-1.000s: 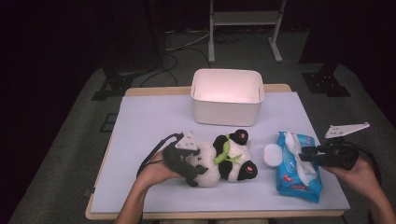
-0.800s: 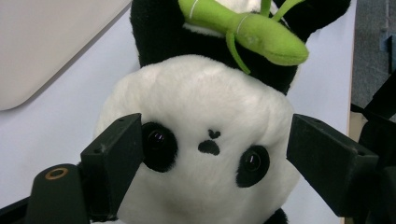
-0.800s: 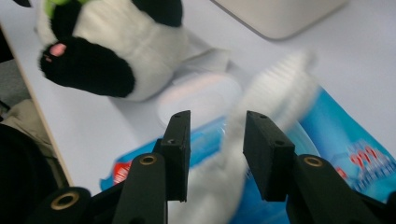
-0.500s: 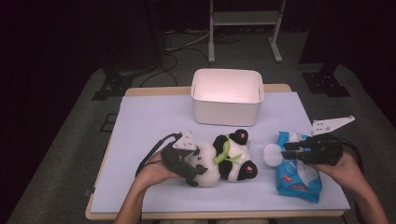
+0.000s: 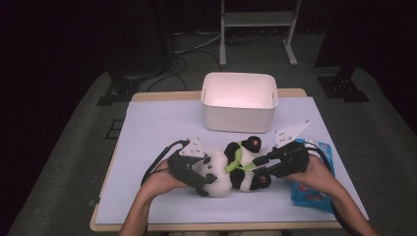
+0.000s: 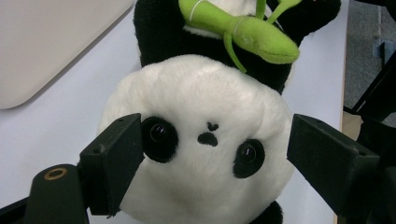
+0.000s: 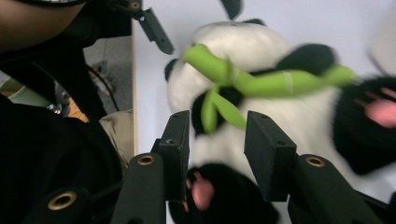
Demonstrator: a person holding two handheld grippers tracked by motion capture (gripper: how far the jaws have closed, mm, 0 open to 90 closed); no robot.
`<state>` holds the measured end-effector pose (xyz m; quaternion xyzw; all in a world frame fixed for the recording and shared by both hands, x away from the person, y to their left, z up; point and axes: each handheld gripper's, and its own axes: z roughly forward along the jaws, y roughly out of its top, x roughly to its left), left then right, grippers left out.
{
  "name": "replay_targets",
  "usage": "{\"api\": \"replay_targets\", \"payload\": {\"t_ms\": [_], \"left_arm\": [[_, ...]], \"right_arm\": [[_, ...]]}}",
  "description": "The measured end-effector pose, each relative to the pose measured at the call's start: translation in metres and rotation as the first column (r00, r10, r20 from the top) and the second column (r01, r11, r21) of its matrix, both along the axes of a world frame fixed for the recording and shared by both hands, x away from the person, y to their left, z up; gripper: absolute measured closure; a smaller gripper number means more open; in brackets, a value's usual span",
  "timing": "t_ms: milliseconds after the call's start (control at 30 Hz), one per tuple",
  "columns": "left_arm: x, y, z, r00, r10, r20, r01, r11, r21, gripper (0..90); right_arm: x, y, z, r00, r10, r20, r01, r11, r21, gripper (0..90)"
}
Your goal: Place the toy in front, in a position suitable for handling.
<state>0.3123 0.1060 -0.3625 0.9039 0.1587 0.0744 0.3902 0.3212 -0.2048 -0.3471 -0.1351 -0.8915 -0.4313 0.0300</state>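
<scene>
A black-and-white plush panda (image 5: 231,169) lies on its back on the pale mat, hugging a green bamboo stalk (image 5: 235,160). My left gripper (image 5: 206,183) has its jaws on both sides of the panda's head (image 6: 205,154); the pads (image 6: 114,158) press into the fur by the eyes. My right gripper (image 5: 259,168) hovers at the panda's leg end. Its jaws have just been opening a little. In the right gripper view they (image 7: 217,121) stand apart over a black foot (image 7: 219,196), with the bamboo (image 7: 261,81) beyond and nothing pinched between them.
A white open bin (image 5: 238,115) stands behind the panda at the mat's far side. A blue pack of wipes (image 5: 307,194) lies at the right, partly under the right hand. The mat (image 5: 157,132) has bare room at the left.
The right gripper has moved left, from over the blue wipes pack to the panda's legs. The left gripper and the panda have stayed put.
</scene>
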Motion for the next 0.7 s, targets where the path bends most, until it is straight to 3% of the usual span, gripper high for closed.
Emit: {"api": "replay_targets", "payload": {"t_ms": [67, 200, 700], "left_arm": [[0.000, 0.000, 0.000, 1.0000, 0.000, -0.005, 0.000, 1.0000, -0.001, 17.7], [0.000, 0.000, -0.002, 0.9999, -0.001, -0.013, 0.001, 1.0000, 0.001, 17.7], [0.002, -0.001, -0.007, 0.9997, -0.025, 0.004, 0.025, 0.9994, 0.024, 16.9]], "right_arm": [[0.000, 0.012, -0.004, 0.9995, 0.027, 0.013, -0.027, 0.9991, -0.032, 57.7], [0.004, 0.028, -0.011, 0.9990, 0.026, 0.036, -0.023, 0.9960, -0.086, 56.7], [0.011, 0.042, -0.007, 0.9938, -0.001, 0.111, 0.014, 0.9935, -0.113, 53.6]]}}
